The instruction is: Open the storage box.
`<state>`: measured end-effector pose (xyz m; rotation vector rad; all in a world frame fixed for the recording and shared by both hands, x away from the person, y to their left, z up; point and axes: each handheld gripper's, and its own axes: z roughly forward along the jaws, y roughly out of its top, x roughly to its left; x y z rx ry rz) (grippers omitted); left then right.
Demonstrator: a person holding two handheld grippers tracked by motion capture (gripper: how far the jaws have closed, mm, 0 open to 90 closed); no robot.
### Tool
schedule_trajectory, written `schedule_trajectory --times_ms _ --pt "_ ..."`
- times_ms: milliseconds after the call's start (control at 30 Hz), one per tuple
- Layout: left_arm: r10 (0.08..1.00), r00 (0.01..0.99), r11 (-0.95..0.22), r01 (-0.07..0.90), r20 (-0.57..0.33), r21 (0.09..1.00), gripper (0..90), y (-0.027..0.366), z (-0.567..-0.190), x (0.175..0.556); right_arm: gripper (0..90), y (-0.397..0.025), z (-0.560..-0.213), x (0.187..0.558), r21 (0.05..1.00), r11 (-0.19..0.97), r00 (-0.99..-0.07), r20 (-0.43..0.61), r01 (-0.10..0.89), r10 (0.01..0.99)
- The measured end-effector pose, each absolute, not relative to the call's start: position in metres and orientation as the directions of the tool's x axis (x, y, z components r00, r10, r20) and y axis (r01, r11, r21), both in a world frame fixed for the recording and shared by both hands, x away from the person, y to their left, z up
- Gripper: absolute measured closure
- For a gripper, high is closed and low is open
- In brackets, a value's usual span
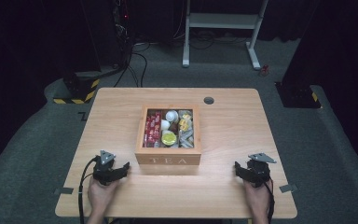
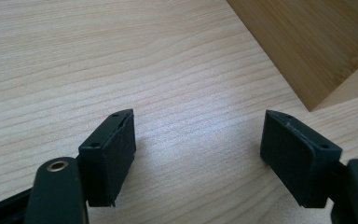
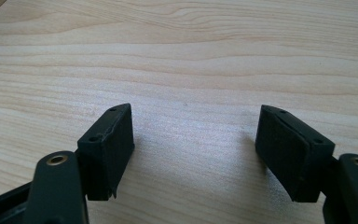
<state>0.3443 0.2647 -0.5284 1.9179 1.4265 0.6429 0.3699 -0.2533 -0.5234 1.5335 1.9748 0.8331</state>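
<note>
**Both hand-held grippers at rest on the counter, tea box between them**

High view. A wooden box [image 1: 168, 158] stands at the middle of the counter [image 1: 233, 196], lid off, its near face lettered "TEA". Inside, three compartments run side by side: red packets [image 1: 153, 129] on the left, white round items and a yellow-green round item [image 1: 169, 138] in the middle, pale and yellow wrapped sachets [image 1: 185, 128] on the right. Any print on these contents is too small to read. The left hand-held gripper [image 1: 121, 169] lies near the box's front left corner, not touching it; the right hand-held gripper [image 1: 239, 169] lies well apart from the box on the other side. A hand grips each from the near edge, and the forearms are cut off by the picture's bottom edge. A dark round grommet [image 1: 209, 100] sits in the counter beyond the box.

Left gripper view. The left hand-held gripper [image 2: 198, 135] has its jaws spread wide, with bare wood grain between them. The corner of the box [image 2: 317, 46] shows at upper right, ahead of the right jaw and clear of it; its top is cut off.

Right gripper view. The right hand-held gripper [image 3: 195, 133] likewise stands with jaws wide apart, holding nothing, low over the bare counter.
</note>
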Motion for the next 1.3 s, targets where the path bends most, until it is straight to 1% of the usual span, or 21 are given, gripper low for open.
schedule_trajectory --times_ms 733,1000,1067,1167,1300 --pt "0.957 0.291 -0.190 0.635 -0.004 0.749 27.3 0.262 -0.529 0.343 27.6 -0.254 -0.523 0.370 0.726 0.181 -0.244 -0.020 0.663 0.970" --pt "0.949 0.315 -0.210 0.636 -0.001 0.743 21.9 0.260 -0.529 0.342 27.4 -0.254 -0.523 0.370 0.727 0.183 -0.246 -0.021 0.662 0.969" --pt "0.945 0.327 -0.206 0.635 -0.018 0.745 20.7 0.258 -0.529 0.340 27.4 -0.254 -0.523 0.370 0.727 0.186 -0.247 -0.023 0.661 0.969" --pt "0.938 0.346 -0.218 0.632 -0.019 0.744 20.1 0.255 -0.528 0.337 26.2 -0.253 -0.523 0.370 0.725 0.182 -0.246 -0.017 0.665 0.969" --pt "0.925 0.377 -0.215 0.629 -0.052 0.748 18.7 0.254 -0.527 0.334 25.4 -0.253 -0.523 0.370 0.723 0.187 -0.254 -0.017 0.665 0.967"
